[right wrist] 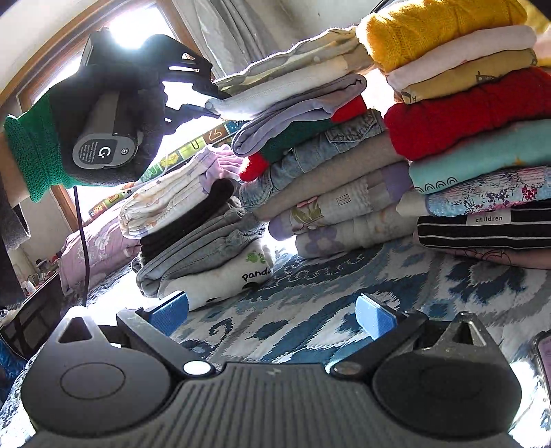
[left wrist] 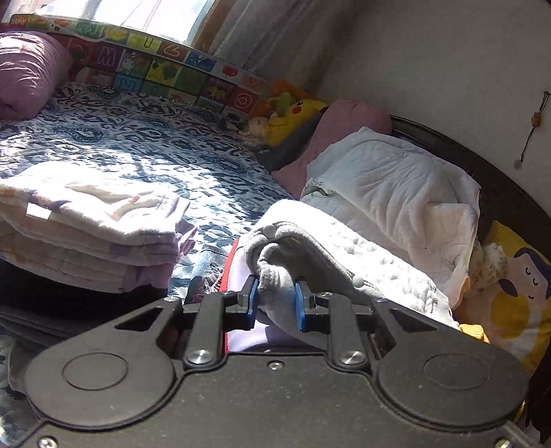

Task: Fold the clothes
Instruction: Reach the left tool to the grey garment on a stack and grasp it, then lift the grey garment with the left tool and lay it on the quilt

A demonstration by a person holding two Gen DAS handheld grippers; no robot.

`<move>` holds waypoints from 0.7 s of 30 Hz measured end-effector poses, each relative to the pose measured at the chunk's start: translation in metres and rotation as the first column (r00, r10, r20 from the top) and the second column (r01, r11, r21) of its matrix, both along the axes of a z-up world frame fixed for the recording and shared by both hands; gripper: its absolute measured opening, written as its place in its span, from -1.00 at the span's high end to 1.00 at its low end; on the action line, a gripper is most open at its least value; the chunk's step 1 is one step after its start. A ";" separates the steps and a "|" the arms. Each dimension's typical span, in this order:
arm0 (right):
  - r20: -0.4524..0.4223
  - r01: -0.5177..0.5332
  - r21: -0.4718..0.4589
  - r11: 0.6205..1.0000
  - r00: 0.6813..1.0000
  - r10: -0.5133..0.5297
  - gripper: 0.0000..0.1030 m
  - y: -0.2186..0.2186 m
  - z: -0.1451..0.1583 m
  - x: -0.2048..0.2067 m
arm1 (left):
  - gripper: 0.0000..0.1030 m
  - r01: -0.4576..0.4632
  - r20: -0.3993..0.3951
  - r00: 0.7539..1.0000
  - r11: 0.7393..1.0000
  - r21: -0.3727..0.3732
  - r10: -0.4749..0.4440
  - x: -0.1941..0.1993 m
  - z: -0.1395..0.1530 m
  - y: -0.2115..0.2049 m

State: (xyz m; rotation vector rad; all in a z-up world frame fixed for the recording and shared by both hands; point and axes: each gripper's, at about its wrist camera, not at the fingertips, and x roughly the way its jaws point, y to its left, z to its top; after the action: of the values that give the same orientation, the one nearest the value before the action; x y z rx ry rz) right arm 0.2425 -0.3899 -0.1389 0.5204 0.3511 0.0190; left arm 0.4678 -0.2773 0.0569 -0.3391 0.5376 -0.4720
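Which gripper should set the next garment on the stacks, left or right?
Left. The left gripper is shut on the grey garment, and in the right view it is up by the top of the stacks. The right gripper is open, empty, low over the bedspread.

The setting is a home bedroom, identified by a bed covered with a blue-and-white patterned quilted bedspread [left wrist: 144,138]. At the far edge of the bedspread stand a colourful alphabet-print padded bumper [left wrist: 144,65] and a yellow plush toy [left wrist: 296,110], with a sunlit window behind grey curtains [left wrist: 261,31] beyond them. Stacks of folded children's garments [right wrist: 330,172] rest on the bedspread.
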 end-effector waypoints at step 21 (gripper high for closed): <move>-0.009 0.046 0.165 0.985 0.999 -0.045 -0.99 -0.043 -0.010 -0.025 | 0.72 -0.041 0.176 0.983 0.894 0.447 -0.043 -0.160 0.014 0.100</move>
State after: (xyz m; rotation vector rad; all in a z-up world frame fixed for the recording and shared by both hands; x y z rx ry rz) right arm 0.2173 -0.4325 -0.1484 0.6930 0.3442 0.0027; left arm 0.3079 -0.1770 0.0714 0.1499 0.4525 -0.3610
